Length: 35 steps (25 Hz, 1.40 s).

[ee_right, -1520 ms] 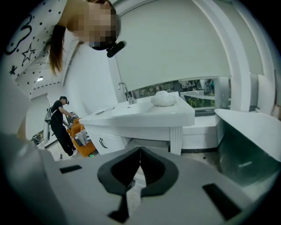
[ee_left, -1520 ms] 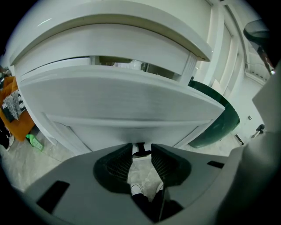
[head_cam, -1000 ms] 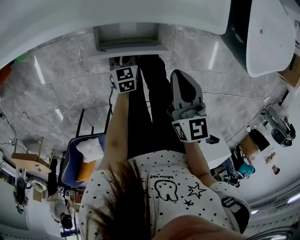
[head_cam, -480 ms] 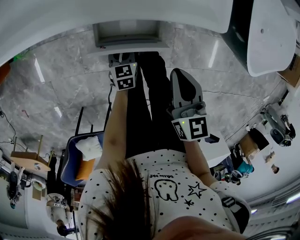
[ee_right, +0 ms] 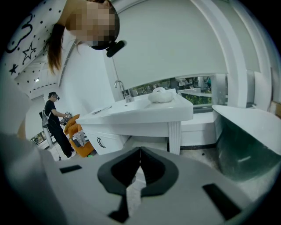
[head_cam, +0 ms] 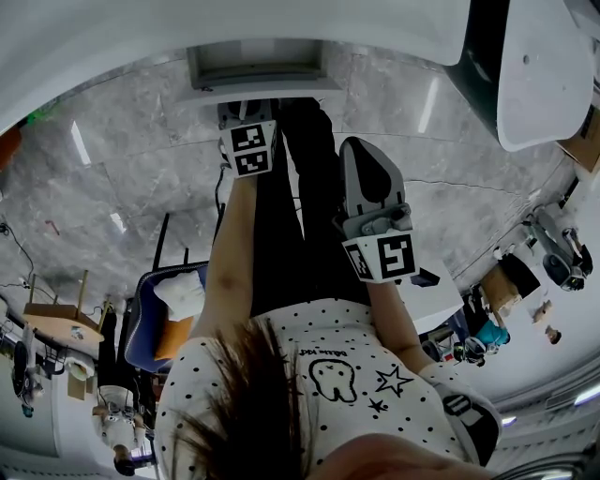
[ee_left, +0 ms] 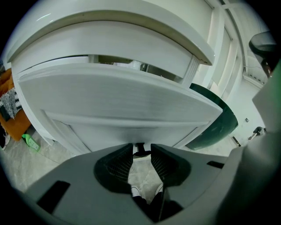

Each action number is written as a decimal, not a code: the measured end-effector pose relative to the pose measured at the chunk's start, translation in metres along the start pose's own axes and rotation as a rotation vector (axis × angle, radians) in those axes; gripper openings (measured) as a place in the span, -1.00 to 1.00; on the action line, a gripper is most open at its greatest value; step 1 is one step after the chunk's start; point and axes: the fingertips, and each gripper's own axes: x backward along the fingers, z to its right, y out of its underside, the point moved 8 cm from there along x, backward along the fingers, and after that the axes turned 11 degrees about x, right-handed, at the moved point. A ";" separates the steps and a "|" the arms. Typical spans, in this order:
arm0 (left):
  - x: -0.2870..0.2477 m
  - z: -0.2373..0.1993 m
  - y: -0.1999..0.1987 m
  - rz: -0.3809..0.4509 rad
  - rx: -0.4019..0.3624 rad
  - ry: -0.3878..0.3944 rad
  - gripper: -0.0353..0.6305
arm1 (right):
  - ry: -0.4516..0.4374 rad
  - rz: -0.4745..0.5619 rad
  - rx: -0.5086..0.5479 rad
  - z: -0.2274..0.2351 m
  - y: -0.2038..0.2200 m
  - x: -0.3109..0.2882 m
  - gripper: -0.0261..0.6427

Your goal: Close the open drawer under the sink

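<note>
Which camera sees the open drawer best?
The left gripper view: the drawer front fills it, its handle ahead of the open jaws. The head view shows it small, from above. The right gripper view doesn't clearly show it.

The drawer (head_cam: 253,73) stands out from under the sink top (head_cam: 234,23), at the far side of the floor (head_cam: 122,187). The left gripper (head_cam: 246,114) is just before the drawer's front, and the drawer's handle (ee_left: 139,149) lies at the gap between its jaw tips (whether it touches them I cannot tell). The right gripper (head_cam: 364,155) is to the right of the drawer and nearer to the person, well apart from it. A tub (head_cam: 483,75) stands right of the drawer. A bottle (ee_left: 30,141) lies on the floor left of the drawer. A chair (head_cam: 155,323) is far back from the drawer, to the left, and a small table (head_cam: 56,323) further left.
</note>
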 end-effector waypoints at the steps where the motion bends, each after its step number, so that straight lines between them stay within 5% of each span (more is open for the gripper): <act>1: -0.001 0.000 0.000 -0.001 0.003 0.001 -0.51 | 0.000 -0.001 -0.001 0.000 0.000 0.000 -0.88; 35: -0.019 -0.002 -0.032 0.043 0.000 0.015 -0.51 | 0.010 -0.016 -0.022 -0.003 0.005 -0.001 -0.88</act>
